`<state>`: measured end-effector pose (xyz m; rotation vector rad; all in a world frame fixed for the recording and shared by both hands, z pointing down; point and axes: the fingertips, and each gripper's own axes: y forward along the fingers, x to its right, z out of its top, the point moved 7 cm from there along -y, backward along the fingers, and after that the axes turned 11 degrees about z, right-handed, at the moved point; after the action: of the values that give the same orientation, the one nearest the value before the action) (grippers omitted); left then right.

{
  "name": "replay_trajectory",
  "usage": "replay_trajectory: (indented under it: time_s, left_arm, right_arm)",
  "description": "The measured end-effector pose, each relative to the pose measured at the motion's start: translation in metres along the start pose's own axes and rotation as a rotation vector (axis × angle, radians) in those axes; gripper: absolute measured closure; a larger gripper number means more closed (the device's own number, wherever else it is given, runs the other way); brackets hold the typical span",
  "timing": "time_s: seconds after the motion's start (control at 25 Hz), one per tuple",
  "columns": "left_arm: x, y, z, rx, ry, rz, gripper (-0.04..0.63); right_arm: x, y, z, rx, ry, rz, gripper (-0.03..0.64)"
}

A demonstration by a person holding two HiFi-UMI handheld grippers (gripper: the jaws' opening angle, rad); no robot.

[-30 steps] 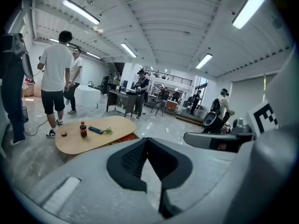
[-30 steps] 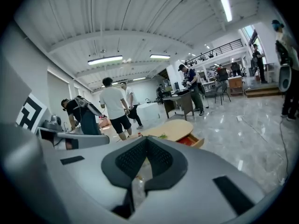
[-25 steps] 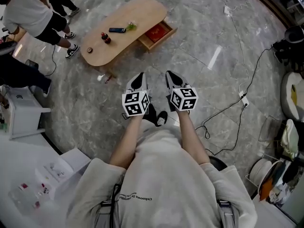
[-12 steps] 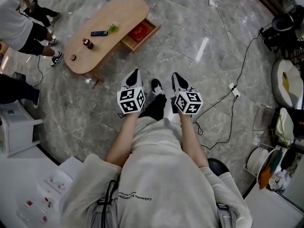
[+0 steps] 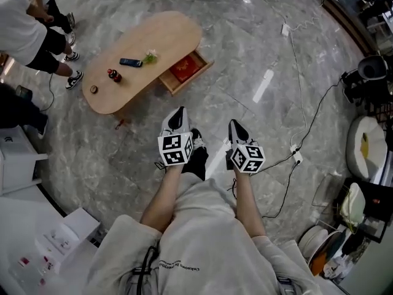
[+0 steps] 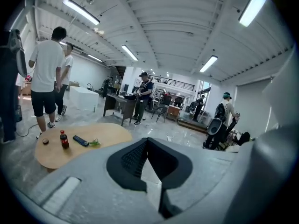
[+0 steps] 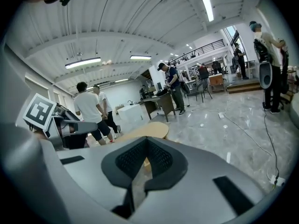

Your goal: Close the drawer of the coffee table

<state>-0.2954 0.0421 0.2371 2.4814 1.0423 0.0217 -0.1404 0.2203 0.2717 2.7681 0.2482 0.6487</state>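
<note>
In the table (image 5: 161, 34), one open drawer (image 5: 194, 77)

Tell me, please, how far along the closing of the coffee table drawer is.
Done: nothing yet. The drawer stands pulled out of the table, with a red item inside. In hand: nothing; the left gripper and right gripper are shut, empty and held over the floor, apart from the table. Left: reach the drawer and push it in.

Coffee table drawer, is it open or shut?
Open: the drawer juts out from the coffee table, with red showing inside it.
</note>
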Motion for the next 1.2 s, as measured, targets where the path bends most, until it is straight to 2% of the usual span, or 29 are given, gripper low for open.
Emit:
replay_trajectory:
  time_s: [0.12,0.28,0.6,0.8,0.92,1.0,1.08,1.2]
  left_arm:
    - [0.001,0.029,0.014,-0.001,-0.001,0.041,0.586]
    - [0.003,0.067,0.025,-0.002,-0.016,0.105,0.586]
    - [0.001,0.139,0.057,0.026,-0.02,0.218,0.586]
    - [0.006,0.162,0.07,0.031,0.042,0.319,0.586]
    - [0.017,0.174,0.067,0.03,0.018,0.379,0.586]
    - [0.027,0.182,0.065,0.044,0.01,0.442,0.586]
    - [0.039,0.19,0.065,0.052,0.033,0.525,0.586]
    - [0.057,0.195,0.068,0.067,0.026,0.614,0.586]
  right_arm:
    - [0.017,0.031,0.025,-0.017,-0.005,0.022,0.601]
    - [0.045,0.068,0.055,-0.083,-0.078,0.064,0.601]
    - [0.09,0.14,0.112,-0.122,-0.167,0.145,0.601]
    - [0.12,0.175,0.14,-0.183,-0.32,0.234,0.601]
    - [0.15,0.193,0.159,-0.2,-0.379,0.29,0.6]
    - [0.169,0.207,0.171,-0.221,-0.44,0.36,0.6]
    - [0.189,0.225,0.184,-0.24,-0.509,0.44,0.6]
    - [0.213,0.247,0.205,-0.222,-0.517,0.505,0.601]
